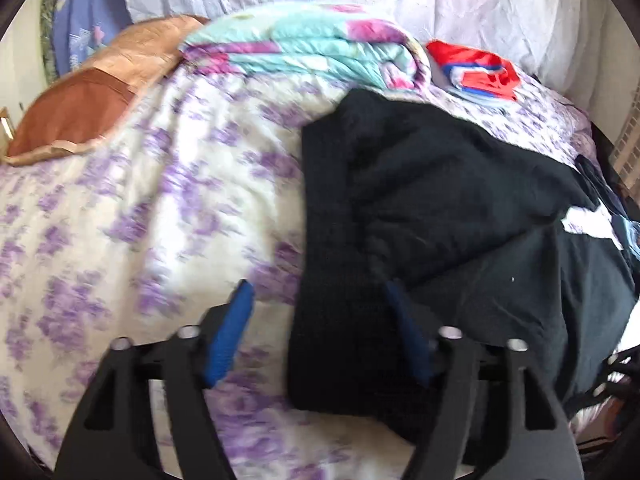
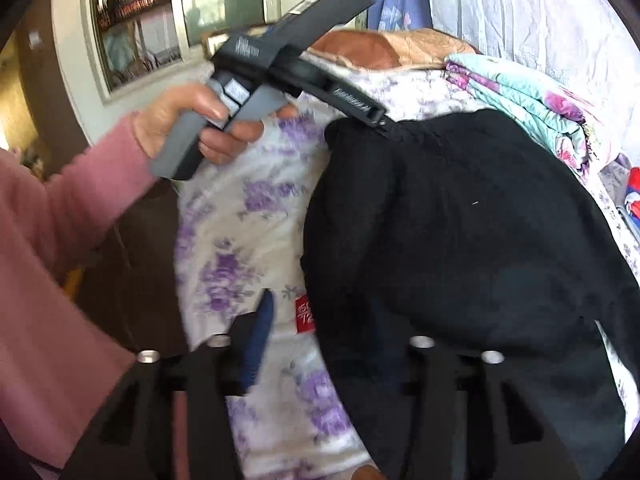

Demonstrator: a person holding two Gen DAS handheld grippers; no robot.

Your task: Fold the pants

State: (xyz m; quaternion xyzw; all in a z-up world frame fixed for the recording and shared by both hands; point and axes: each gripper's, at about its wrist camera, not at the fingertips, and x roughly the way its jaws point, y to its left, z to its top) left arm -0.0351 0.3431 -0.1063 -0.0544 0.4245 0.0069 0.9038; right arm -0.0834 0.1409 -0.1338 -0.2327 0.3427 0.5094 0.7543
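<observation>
The black pants (image 1: pixel 440 208) lie in a heap on the right side of the purple-flowered bed sheet (image 1: pixel 140 200). The left gripper (image 1: pixel 320 292) hangs low in the frame with its blue fingers spread wide apart, over the pants' edge. The right gripper (image 2: pixel 344 300) is spread wide too. A folded bright quilt (image 1: pixel 312 48) sits at the top.

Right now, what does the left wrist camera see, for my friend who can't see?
Open blue-padded left gripper hovers over black fabric pants lying on a purple-flowered white bedsheet. A folded turquoise-pink quilt lies behind.
</observation>
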